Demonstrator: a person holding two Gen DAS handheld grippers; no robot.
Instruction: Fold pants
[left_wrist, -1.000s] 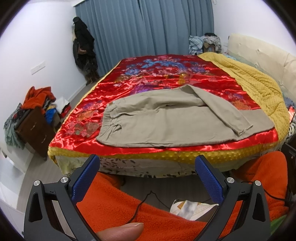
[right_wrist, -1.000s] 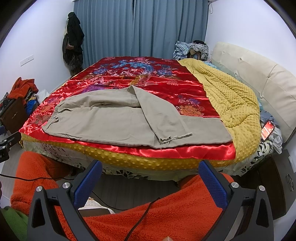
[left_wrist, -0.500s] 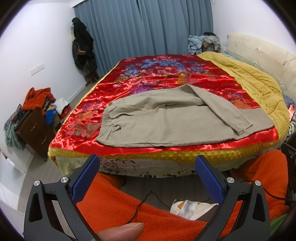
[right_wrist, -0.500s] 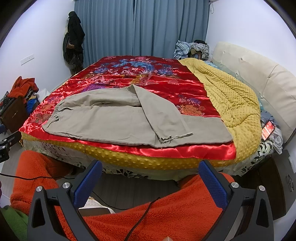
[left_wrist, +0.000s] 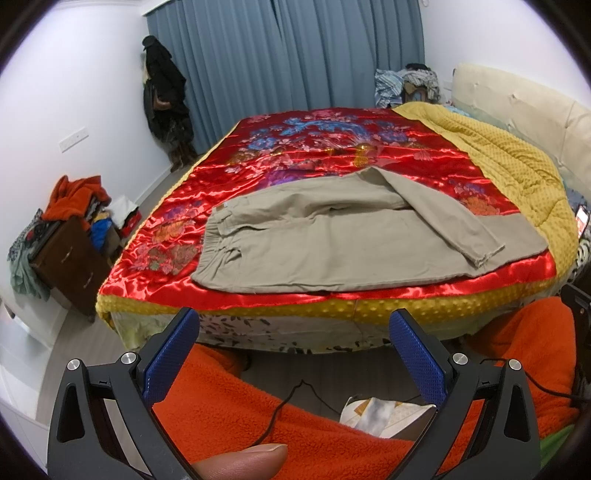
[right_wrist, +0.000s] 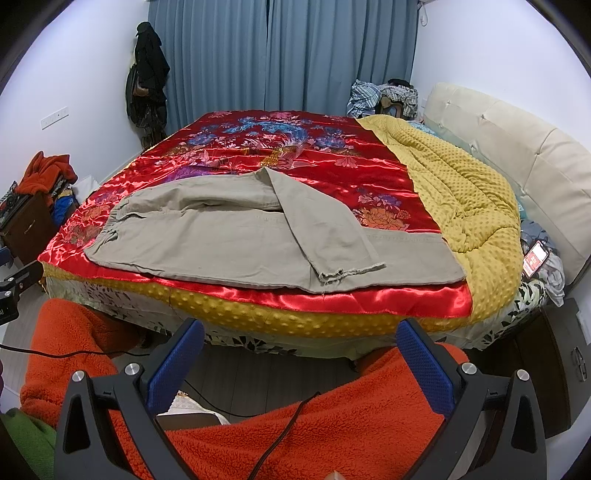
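Khaki pants (left_wrist: 332, 247) (right_wrist: 229, 243) lie flat near the front edge of a bed, waistband to the left, legs to the right. One leg is folded diagonally over the other, its frayed hem (right_wrist: 351, 273) close to the bed's edge. My left gripper (left_wrist: 295, 325) is open, held low in front of the bed and well short of the pants. My right gripper (right_wrist: 301, 336) is open too, also below the bed's edge with nothing between its blue pads.
A red floral satin cover (right_wrist: 280, 147) and a yellow dotted blanket (right_wrist: 461, 192) lie on the bed. A person's orange fleece legs (left_wrist: 258, 417) (right_wrist: 332, 424) fill the foreground. A dark dresser with heaped clothes (left_wrist: 70, 236) stands left. A phone (right_wrist: 533, 258) lies at the right.
Both views have shifted very slightly; the pants lie as before and both grippers stay open.
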